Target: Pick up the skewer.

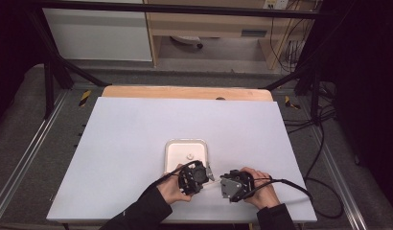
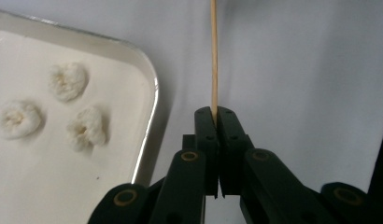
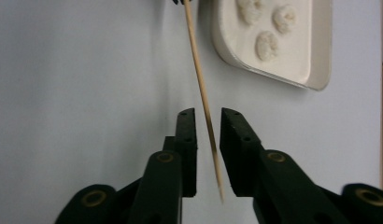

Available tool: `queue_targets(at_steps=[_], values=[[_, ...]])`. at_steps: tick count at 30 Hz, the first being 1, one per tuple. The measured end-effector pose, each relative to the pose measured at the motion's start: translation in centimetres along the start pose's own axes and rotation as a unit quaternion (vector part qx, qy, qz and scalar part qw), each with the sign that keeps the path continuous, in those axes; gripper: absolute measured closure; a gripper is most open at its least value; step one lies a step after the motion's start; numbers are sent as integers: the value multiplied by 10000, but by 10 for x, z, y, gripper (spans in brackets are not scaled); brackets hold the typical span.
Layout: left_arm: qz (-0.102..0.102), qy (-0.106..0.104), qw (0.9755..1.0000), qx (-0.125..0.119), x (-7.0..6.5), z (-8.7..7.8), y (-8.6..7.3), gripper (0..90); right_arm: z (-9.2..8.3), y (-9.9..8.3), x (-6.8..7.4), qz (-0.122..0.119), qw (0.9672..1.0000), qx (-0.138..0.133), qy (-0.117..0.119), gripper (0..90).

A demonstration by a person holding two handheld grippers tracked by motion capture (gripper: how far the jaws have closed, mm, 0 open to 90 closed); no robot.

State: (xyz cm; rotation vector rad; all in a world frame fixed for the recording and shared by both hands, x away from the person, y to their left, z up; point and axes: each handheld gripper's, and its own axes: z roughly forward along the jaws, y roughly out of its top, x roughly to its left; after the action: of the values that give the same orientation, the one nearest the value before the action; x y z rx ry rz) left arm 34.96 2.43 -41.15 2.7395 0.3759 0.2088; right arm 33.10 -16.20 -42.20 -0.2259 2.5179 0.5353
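Three white puffs [image 2: 68, 80] in tray [image 2: 147, 140] beside skewer [image 2: 214, 56], left hand-held gripper [image 2: 216, 116].

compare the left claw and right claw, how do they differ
The left claw is shut on the skewer; the right claw is open, with the skewer running loose between its jaws. The left claw sits beside the tray; the right claw is farther off. Both are black, two-jawed and hand-held.

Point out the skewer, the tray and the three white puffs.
skewer [image 2: 214, 56], left gripper view, mid shaft.
tray [image 2: 152, 84], left gripper view, metal rim at the corner.
puffs [image 2: 68, 80], left gripper view, top one's middle.
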Motion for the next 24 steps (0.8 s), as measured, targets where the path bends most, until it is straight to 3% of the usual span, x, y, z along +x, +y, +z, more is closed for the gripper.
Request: queue_targets(at_steps=[3, 4, 5, 6, 7, 8, 9, 10, 11, 16, 20, 24], values=[[-95, 64, 9999, -66, 4, -3, -10, 883, -4, -5, -4, 597, 9982, -91, -42, 629], [-166, 87, 9997, -123, 5, -4, -13, 882, -6, -9, -6, 990, 9950, -138, -52, 573], [-192, 101, 9997, -139, 6, -6, -17, 882, -6, -11, -6, 1198, 9927, -160, -59, 553], [-237, 119, 9995, -173, 7, -7, -20, 882, -6, -11, -6, 1198, 9927, -160, -59, 553], [-280, 120, 9993, -205, 8, -8, -23, 882, -7, -16, -7, 1540, 9878, -238, -67, 500], [-315, 146, 9991, -250, 8, -10, -27, 882, -7, -16, -7, 1540, 9878, -238, -67, 500], [-364, 172, 9987, -305, 9, -12, -30, 882, -7, -18, -7, 1787, 9834, -292, -95, 461], [-390, 185, 9984, -355, 9, -13, -33, 882, -6, -22, -8, 2304, 9724, -340, -109, 396], [-424, 192, 9981, -402, 9, -15, -36, 882, -6, -22, -8, 2304, 9724, -340, -109, 396], [-647, 320, 9950, -695, 10, -22, -54, 882, -6, -32, -7, 3084, 9504, -393, -97, 306], [-827, 398, 9920, -871, 11, -26, -68, 882, -4, -38, -4, 3448, 9373, -503, -62, 274], [-1054, 481, 9870, -1116, 12, -30, -84, 882, -3, -40, -3, 3680, 9283, -525, -31, 226]])
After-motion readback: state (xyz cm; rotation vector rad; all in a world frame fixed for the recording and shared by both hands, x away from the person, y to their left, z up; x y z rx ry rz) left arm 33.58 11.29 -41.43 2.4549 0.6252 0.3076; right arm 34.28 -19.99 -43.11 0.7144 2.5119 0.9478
